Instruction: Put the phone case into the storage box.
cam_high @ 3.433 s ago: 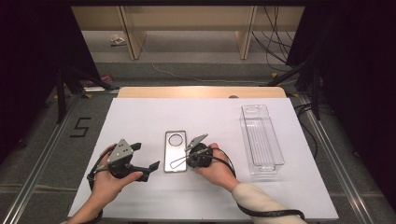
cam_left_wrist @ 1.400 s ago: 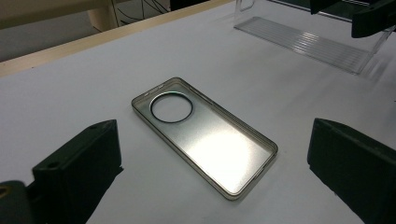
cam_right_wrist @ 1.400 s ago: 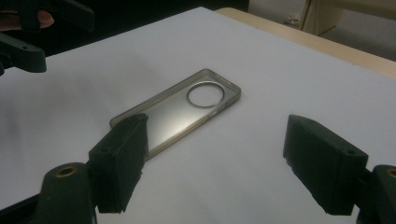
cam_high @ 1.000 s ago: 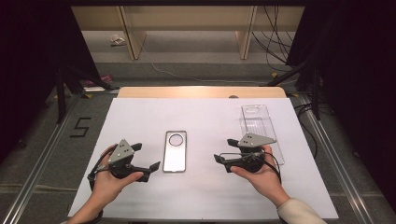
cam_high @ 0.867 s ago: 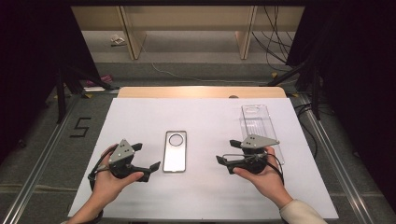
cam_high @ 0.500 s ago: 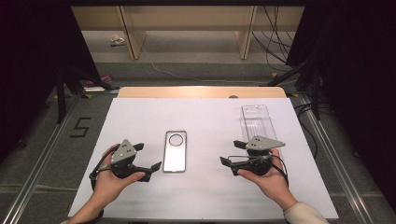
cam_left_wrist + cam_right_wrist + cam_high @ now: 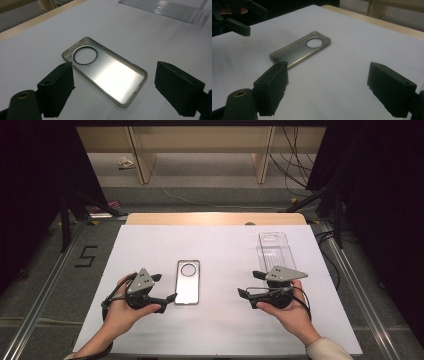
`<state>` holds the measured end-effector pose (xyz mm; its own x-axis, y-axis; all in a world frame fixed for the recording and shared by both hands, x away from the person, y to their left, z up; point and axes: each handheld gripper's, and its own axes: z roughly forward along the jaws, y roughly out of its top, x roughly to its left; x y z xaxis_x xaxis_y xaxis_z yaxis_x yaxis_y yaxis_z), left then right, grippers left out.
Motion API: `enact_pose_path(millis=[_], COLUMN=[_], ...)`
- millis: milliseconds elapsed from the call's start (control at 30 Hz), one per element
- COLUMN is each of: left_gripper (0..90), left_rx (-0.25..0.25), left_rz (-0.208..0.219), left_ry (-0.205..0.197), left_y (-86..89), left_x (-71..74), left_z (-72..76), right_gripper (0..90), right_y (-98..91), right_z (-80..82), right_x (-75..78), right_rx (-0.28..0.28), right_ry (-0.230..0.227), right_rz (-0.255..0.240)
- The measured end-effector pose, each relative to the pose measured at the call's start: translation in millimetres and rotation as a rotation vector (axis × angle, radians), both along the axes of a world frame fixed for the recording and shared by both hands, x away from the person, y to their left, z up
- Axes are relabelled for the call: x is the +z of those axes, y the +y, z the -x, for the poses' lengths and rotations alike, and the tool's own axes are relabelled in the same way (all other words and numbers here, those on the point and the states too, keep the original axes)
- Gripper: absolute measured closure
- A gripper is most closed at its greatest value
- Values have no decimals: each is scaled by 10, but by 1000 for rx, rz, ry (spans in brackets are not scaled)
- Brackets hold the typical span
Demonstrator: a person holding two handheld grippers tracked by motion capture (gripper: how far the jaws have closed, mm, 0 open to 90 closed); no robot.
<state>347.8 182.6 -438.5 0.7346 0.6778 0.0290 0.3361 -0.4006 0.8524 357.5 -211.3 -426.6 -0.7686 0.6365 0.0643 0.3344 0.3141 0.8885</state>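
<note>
Ahead of my left gripper (image 7: 113, 90), between its spread, empty, just-narrowing jaws, lies the phone case (image 7: 105, 68) (flat on white), my right gripper (image 7: 327, 92) likewise released.

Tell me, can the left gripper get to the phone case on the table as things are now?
Probably yes. The left gripper sits right beside the phone case, its jaws open after closing a little and nothing between them. Only bare table lies between; the right gripper stays apart.

Lighting, as I see it: white table (image 7: 220, 245) bright and evenly lit, surroundings near black. Glare patch on the phone case (image 7: 105, 72). Close jaws soft-focused; soft shadows underneath.
</note>
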Motion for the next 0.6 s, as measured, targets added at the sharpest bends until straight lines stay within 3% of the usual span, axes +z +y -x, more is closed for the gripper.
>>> enact_pose_path(millis=[133,600], left_gripper=[154,154], left_rx=[-12,-20], left_rz=[-26,-42], left_ry=[1,13], left_y=[-41,-81], left_x=[0,-32], left_z=[-25,-74], right_gripper=[183,183], right_y=[-4,-226], right_z=[1,50], right_x=[4,18], right_rx=[2,-31], right_ry=[-1,-5], right_rz=[-1,-9])
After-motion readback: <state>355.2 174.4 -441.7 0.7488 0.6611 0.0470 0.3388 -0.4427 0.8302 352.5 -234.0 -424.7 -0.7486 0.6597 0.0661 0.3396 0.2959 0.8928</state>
